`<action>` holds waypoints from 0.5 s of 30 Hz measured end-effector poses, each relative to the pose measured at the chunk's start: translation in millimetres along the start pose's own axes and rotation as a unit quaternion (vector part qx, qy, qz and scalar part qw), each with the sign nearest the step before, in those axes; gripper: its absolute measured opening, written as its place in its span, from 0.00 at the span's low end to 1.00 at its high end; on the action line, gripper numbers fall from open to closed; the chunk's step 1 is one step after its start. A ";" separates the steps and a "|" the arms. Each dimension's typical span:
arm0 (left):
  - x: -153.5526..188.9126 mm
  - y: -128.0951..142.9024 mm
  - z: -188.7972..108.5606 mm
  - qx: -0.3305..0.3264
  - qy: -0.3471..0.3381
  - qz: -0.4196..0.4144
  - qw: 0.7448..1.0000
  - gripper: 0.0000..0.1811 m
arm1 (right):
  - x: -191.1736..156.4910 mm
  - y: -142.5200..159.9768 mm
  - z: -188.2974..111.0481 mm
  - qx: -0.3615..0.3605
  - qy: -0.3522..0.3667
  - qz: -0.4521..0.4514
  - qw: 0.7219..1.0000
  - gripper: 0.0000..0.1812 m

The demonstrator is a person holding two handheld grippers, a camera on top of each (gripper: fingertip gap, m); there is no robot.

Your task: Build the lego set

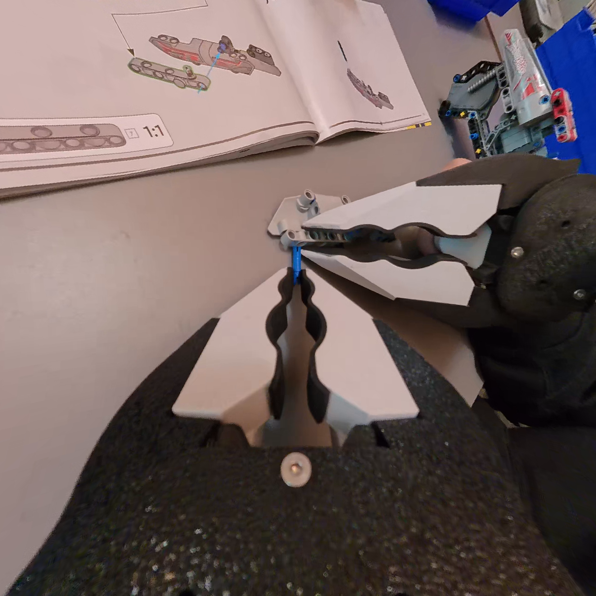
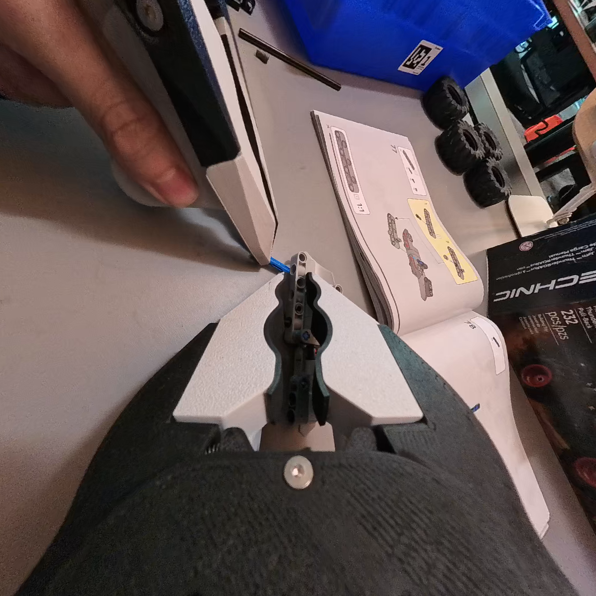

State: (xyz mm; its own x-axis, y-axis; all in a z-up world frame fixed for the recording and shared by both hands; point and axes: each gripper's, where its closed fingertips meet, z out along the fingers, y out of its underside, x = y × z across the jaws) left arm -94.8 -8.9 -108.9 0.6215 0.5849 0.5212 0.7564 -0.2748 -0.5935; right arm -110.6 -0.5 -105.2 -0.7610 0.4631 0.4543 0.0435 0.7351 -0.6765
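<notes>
Grey counter (image 1: pixel 129 258) beside the instruction booklet (image 1: pixel 225 96): a blue pin (image 1: pixel 296 265) is clamped by the left tongs (image 1: pixel 296 277), a grey beam assembly (image 2: pixel 298 300) by the right tongs (image 2: pixel 295 283).

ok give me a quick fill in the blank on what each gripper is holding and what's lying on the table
1. The left gripper pinches a thin ____ axle.
2. The right gripper is shut on a grey ____ assembly.
3. The open instruction booklet lies on the ____.
4. Beside the blue bin lie black ____.

Missing words: blue; beam; table; tyres
</notes>
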 end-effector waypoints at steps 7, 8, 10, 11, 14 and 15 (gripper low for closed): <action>-0.4 -3.1 -0.2 0.014 0.004 -0.007 1.000 0.01 | 0.3 -1.6 2.5 -0.007 0.014 -0.013 1.000 0.05; -1.4 -4.3 -0.2 0.019 0.000 -0.010 1.000 0.01 | 0.9 -1.5 2.8 -0.008 0.018 -0.014 1.000 0.05; -0.4 -5.6 0.0 0.030 0.006 -0.025 0.999 0.01 | 1.6 -1.3 3.0 -0.010 0.024 -0.015 1.000 0.05; -0.2 -6.1 0.0 0.034 0.009 -0.031 0.999 0.01 | 2.2 -1.4 2.8 -0.010 0.028 -0.015 0.999 0.05; 0.1 -6.4 1.3 0.041 -0.005 -0.026 0.999 0.01 | 3.3 -0.9 3.1 -0.016 0.044 -0.021 0.999 0.05; -0.1 -5.9 1.8 0.040 -0.017 -0.011 0.999 0.01 | 3.7 -0.7 3.3 -0.018 0.049 -0.023 0.998 0.05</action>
State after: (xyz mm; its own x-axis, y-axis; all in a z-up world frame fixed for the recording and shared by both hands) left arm -99.7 -5.9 -106.5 0.5963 0.6167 0.5139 0.7504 -0.2007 -0.6298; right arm -115.6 -1.0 -104.9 -0.6966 0.4725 0.5399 0.0346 0.7738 -0.6325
